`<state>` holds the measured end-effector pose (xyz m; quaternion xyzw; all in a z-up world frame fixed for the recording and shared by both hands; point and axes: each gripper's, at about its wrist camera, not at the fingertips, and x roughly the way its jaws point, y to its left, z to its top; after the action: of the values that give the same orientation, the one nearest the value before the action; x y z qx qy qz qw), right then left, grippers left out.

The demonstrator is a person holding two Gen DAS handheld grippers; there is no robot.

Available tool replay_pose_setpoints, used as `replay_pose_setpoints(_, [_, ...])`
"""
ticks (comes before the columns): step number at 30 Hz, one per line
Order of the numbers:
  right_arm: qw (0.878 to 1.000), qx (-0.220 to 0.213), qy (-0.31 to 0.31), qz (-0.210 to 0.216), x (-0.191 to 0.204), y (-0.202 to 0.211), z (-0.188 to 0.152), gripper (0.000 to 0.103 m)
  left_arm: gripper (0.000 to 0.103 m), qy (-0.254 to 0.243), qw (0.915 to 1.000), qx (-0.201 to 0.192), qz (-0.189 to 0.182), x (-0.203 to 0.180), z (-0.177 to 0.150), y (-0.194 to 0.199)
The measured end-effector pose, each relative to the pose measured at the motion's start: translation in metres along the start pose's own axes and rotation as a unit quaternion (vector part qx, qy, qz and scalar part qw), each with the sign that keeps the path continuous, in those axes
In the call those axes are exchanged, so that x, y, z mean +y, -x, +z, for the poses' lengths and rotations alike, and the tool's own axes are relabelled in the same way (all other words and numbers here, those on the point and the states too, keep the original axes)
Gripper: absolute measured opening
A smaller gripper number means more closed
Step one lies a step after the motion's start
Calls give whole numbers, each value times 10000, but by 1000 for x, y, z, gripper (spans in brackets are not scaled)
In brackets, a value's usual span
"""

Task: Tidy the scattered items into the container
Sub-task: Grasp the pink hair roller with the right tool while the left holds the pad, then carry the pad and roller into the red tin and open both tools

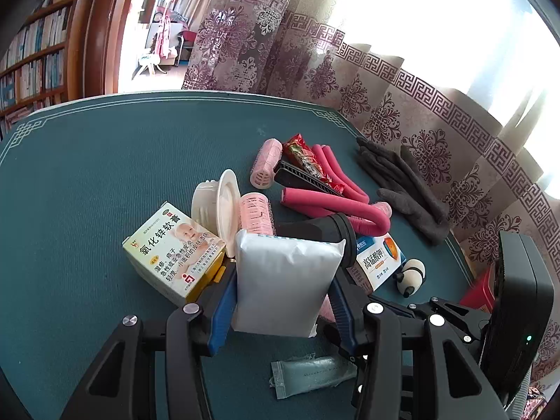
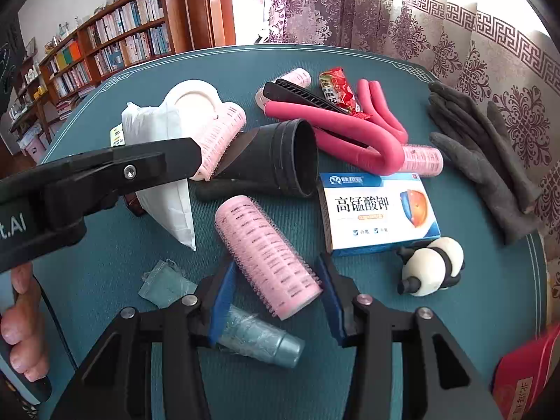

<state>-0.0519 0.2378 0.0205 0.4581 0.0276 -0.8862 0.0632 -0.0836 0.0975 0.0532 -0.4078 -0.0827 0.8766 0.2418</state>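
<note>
Blown-out window backlight, fisheye-warped edges.

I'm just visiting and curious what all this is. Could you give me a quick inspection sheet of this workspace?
Surface: teal table mat with a pale border line.
Job's things: white packet, pink hair roller, blue-and-white medicine box, yellow ointment box, panda toy, grey gloves, pink foam rods, black nozzle, red snack wrapper.
Clutter: items overlap mid-table; a red box sits at the edge.
Grippers: left gripper clamps the white packet; right gripper straddles the roller, pads at its sides.
Cables: nothing seen.
Surroundings: bookshelves, patterned curtains.
</note>
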Motion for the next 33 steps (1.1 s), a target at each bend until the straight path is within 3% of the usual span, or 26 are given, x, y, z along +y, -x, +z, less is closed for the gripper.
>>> replay_pose_setpoints(5, [9992, -225, -342, 9, -7, 23, -10, 33, 51, 32, 10000, 19, -30, 1, 0, 0])
replay_pose_setpoints(11, [9951, -624, -769, -31, -23, 70, -21, 32, 51, -89, 9999, -10, -103, -10, -1, 4])
replay_pose_setpoints(20, [9847, -997, -1300, -589, -62, 140, -63, 32, 51, -421, 9987, -106, -260, -40, -4, 18])
replay_pose_setpoints(33, [9507, -1312, -2380, -1492, -143, 217, -138, 32, 51, -1214, 9908, -118, -581, -122, -16, 40])
